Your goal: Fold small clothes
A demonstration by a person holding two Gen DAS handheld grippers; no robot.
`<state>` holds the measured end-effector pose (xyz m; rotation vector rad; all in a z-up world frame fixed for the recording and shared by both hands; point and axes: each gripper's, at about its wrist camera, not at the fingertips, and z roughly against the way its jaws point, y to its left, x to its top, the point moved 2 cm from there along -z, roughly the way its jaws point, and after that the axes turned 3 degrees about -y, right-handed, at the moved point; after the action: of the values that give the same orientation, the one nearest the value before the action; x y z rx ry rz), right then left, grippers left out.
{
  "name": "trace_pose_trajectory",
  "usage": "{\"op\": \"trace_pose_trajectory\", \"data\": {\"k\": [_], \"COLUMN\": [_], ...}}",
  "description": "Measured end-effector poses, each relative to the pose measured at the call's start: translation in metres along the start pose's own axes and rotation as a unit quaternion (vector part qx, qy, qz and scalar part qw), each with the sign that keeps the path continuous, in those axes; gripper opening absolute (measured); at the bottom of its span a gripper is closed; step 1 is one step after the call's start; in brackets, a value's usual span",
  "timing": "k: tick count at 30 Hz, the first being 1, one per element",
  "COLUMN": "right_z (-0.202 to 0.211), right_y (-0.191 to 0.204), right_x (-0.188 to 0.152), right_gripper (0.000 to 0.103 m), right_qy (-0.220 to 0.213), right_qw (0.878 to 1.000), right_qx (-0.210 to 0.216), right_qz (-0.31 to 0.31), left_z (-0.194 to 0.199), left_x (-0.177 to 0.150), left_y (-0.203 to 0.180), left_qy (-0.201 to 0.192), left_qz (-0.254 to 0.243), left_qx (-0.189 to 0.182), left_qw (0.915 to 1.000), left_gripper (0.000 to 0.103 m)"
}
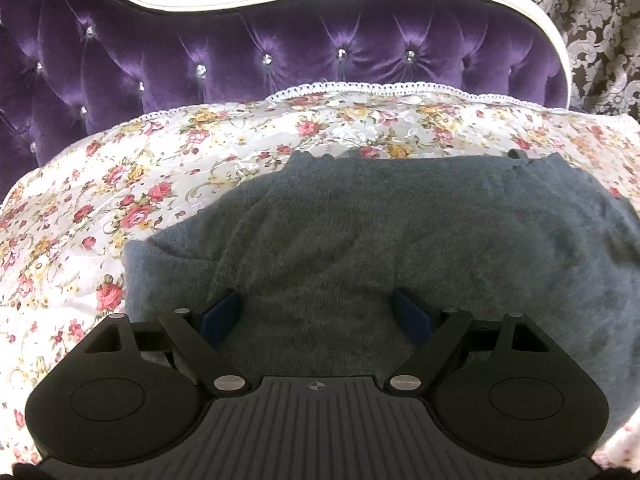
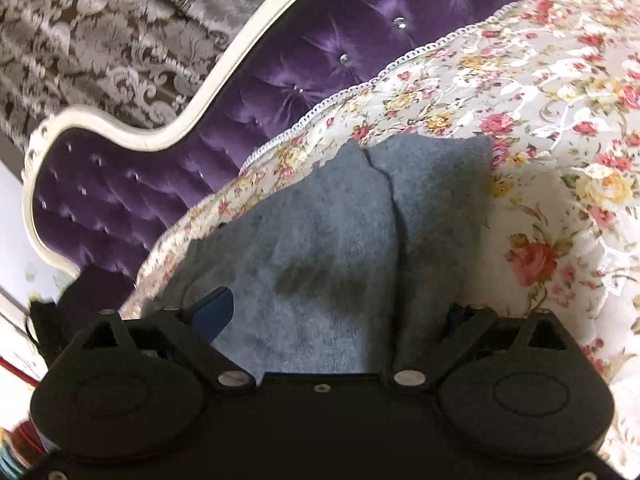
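Observation:
A grey-blue knitted garment (image 1: 360, 232) lies spread on a floral bedcover (image 1: 140, 184). My left gripper (image 1: 318, 312) is open, low over the garment's near part, with the cloth between its blue pads (image 1: 222, 314). In the right wrist view the same garment (image 2: 320, 232) shows a fold line running down its middle. My right gripper (image 2: 332, 312) is open, close over the cloth. Its left pad (image 2: 214, 310) shows; its right pad is mostly hidden behind a raised fold.
A purple tufted headboard (image 1: 240, 52) with a white frame stands behind the bed, also in the right wrist view (image 2: 280, 72). Patterned brown-and-white wallpaper (image 1: 592, 20) is behind it. The bedcover has a white lace edge (image 1: 360, 89). Blurred objects show at the lower left of the right wrist view.

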<state>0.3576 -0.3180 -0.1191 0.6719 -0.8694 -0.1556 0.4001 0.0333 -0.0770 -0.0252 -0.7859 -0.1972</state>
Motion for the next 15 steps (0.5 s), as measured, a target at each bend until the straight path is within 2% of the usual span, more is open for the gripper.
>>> {"op": "trace_pose_trajectory", "data": {"k": [3,6,9,13,15], "right_z": [0.0,0.002,0.002,0.002,0.002], "right_y": [0.001,-0.001,-0.003,-0.004,-0.004], "right_x": [-0.002,-0.003,-0.002,-0.001,-0.002], "right_gripper": [0.098,0.098,0.098,0.098,0.098], "right_qy": [0.001,-0.003,-0.003,0.0,0.001], "right_qw": [1.0,1.0,1.0,1.0,1.0], "right_qx": [-0.003,0.003,0.008,0.011,0.013], "right_qz": [0.012,0.011,0.009,0.01,0.013], "left_z": [0.013,0.029,0.033,0.014,-0.004], "left_x": [0.013,0.026,0.038,0.037,0.029], "left_y": [-0.004,-0.017,-0.043,-0.075,-0.083], "left_qy": [0.013,-0.006,-0.017,0.005,0.031], "left_qz": [0.011,0.026,0.013,0.002,0.006], "left_qx": [-0.003,-0.027,-0.043,-0.063,-0.055], "left_qw": [0.9999,0.9993,0.9988,0.998,0.998], "left_gripper": [0.078,0.078,0.078,0.078,0.078]}}
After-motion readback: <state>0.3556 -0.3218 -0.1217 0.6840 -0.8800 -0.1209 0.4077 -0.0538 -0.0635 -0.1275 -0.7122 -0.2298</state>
